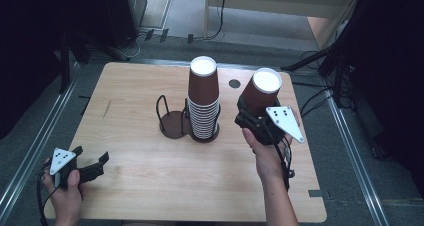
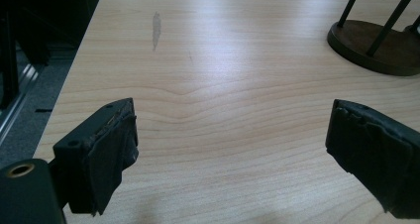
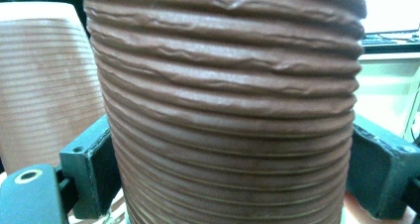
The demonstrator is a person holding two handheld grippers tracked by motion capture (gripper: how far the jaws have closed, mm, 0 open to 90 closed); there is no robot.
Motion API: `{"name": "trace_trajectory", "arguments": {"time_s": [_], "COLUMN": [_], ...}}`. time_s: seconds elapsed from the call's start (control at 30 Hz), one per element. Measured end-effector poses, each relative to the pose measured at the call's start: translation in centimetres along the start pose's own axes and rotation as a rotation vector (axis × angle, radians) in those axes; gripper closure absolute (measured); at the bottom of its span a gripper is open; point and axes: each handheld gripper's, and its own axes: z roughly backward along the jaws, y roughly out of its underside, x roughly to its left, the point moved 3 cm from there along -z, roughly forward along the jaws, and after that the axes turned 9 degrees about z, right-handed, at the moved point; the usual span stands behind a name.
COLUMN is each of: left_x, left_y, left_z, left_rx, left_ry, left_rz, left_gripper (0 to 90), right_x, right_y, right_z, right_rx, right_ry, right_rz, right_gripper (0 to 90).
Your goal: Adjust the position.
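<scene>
Left hand-held gripper [image 1: 95, 165] spread, low over the bare counter [image 1: 135, 161] corner. Mid-counter: empty black holder ring [image 1: 172, 121] touching the loaded one with the tall cup stack [image 1: 204, 98]. Just right, right hand-held gripper [image 1: 250, 117] pinching a brown ribbed cup [image 1: 261, 93], tilted, aloft.

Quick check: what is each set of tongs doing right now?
Left tongs: open, nothing between them, above the table.
Right tongs: closed on a brown ribbed cup, upside down.
</scene>
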Motion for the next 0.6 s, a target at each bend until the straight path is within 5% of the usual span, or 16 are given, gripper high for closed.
{"name": "trace_trajectory", "arguments": {"time_s": [0.6], "left_x": [0.0], "left_y": [0.0], "left_z": [0.0], "left_rx": [-0.002], "left_ry": [0.000], "left_rz": [-0.001], "left_gripper": [6.4], "right_x": [-0.7], "right_y": [5.4], "right_z": [1.9], "right_rx": [0.064], "right_ry": [0.020], "right_rz": [0.000], "right_gripper": [9.9]}}
